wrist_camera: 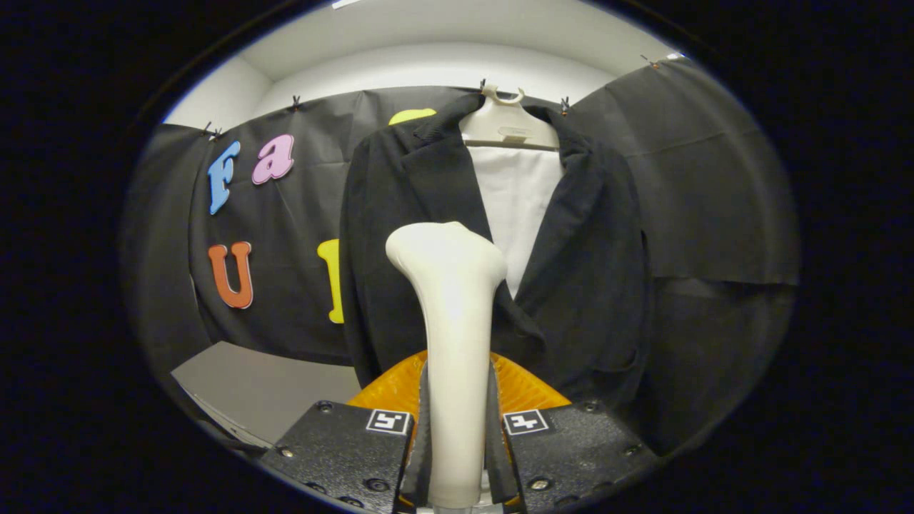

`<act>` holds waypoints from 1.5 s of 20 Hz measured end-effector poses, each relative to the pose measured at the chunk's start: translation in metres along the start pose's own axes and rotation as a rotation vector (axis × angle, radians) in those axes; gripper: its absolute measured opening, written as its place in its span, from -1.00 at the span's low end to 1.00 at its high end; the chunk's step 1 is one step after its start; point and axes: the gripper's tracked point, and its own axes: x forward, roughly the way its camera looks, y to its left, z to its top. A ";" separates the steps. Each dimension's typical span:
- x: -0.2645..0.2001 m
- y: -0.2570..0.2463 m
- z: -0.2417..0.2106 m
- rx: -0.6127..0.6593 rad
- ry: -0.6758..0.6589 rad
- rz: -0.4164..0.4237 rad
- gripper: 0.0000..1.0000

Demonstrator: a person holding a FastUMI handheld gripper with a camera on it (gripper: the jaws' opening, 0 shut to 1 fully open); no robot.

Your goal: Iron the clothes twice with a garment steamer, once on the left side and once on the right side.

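A white garment steamer stands upright between my fingers, and my gripper is shut on its handle. Its wide head rises in front of the left half of a dark jacket. The jacket hangs on a pale hanger against the booth's black cloth wall, open at the front with a white lining showing. I cannot tell whether the steamer head touches the cloth. An orange ribbed part shows just behind the fingers.
A grey tabletop lies low to the left of the jacket. Black cloth hangs on both sides of the jacket, clipped along the top below a white wall.
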 end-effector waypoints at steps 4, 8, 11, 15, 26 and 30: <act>-0.001 -0.002 -0.018 -0.010 0.020 -0.008 -0.31; -0.001 -0.004 -0.038 -0.019 0.047 -0.015 -0.31; -0.002 -0.005 -0.054 -0.019 0.072 -0.020 -0.31; 0.000 -0.004 -0.080 -0.015 0.121 -0.015 -0.31; -0.001 -0.018 -0.146 -0.011 0.217 -0.044 -0.31; -0.001 -0.020 -0.174 -0.020 0.262 -0.051 -0.31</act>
